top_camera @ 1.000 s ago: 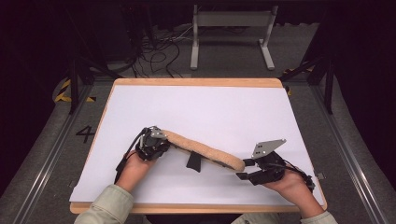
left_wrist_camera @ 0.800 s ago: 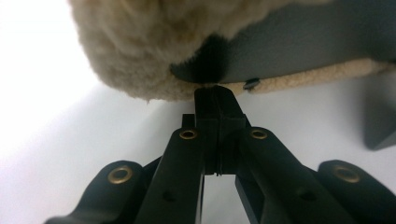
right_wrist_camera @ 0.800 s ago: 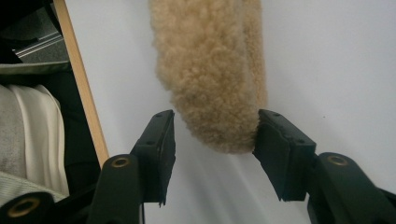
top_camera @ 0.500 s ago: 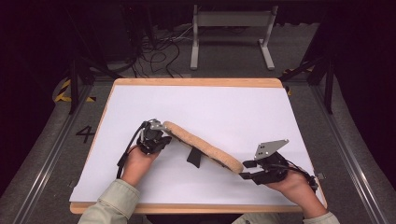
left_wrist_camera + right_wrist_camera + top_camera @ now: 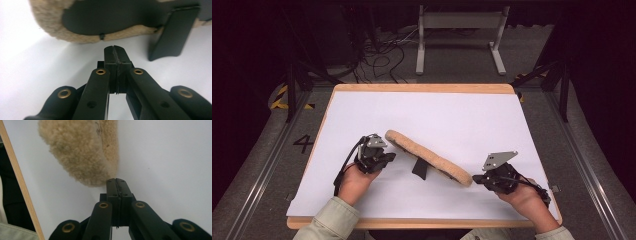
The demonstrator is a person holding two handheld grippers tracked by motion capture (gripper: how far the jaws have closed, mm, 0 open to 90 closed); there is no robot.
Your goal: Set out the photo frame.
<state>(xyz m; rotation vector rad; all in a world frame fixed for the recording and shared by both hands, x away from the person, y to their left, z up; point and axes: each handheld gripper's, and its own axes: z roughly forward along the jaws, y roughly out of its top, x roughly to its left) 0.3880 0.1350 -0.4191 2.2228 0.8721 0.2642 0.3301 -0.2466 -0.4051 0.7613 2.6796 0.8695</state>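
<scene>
— Two grippers, one fleece pad [image 5: 428, 156]; where does everything sit?

— The pad lies slantwise on the white worktop [image 5: 472, 110], raised a little on its black flap [image 5: 421, 169]. The left gripper [image 5: 389, 156] is just off the pad's far end, facing its black underside. The right gripper [image 5: 475, 179] is at the pad's near end, its tips right against the fleece.

— And the fingers?

— Pressed together on both, with nothing visible between them. The right ones have just been closing, and in the right gripper view they meet bare in front of the wool, so I judge that bite missed.

— How would you take hold properly, then?

— Spread the right fingers first, then push in far enough that the pad's edge, backing and fleece both, sits between the pads before squeezing. Loose fibres alone will likely slip. On the left, open up and come at the rim from the side, one finger on the black face and one on the wool. Stay clear of the flap, since nudging it could tip the pad flat.
</scene>
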